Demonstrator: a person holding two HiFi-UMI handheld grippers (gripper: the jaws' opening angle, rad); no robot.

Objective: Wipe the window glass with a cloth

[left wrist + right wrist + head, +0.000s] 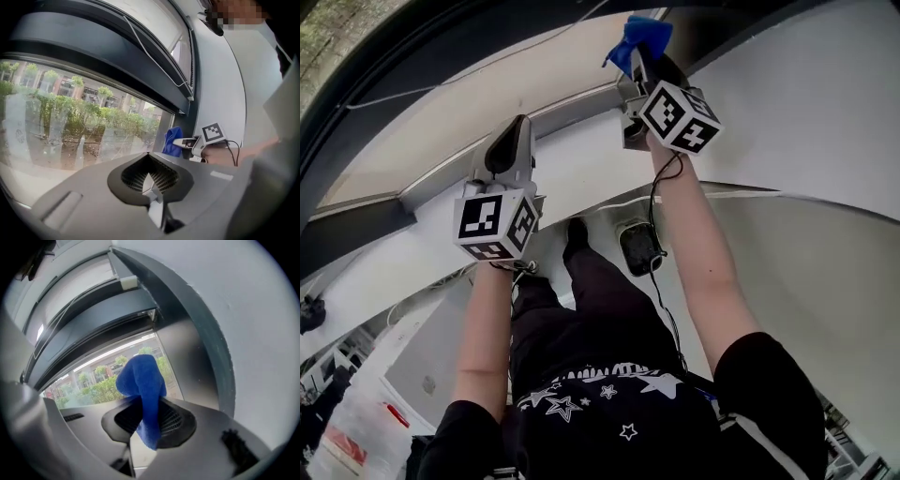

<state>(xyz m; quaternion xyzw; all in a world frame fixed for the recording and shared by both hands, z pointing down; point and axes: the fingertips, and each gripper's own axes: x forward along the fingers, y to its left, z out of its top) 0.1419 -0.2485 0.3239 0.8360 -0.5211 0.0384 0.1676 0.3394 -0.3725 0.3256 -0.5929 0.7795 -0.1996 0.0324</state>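
R gripper [639, 58] is held raised, above and to the right of L gripper [518, 124]; the two are seen well apart in head view.

Blue cloth [143, 380] is pinched betw. the R fingers. One bunched end is seen standing up past the tips, the other end hanging down over the ribbed pads. Cloth is held up in front of the window glass [70, 126], at its right end, just beside the dark frame [187, 348]. Contact betw. cloth and glass: cannot be told.

L fingers are pressed together, tips meeting, nothing betw. them. L gripper is pointed toward the glass, left of the cloth. From its view the R gripper is seen side-on w/ cloth at its tip and marker cube [213, 132] at its rear, in front of the white wall [220, 84].

Green shrubs [84, 119] and bldgs [93, 91] are seen through the glass. A thin cord [154, 56] is seen along the dark upper frame.

Head view: both forearms are extended upward. A black cable [656, 202] is seen running from R gripper down along the right forearm [703, 253].
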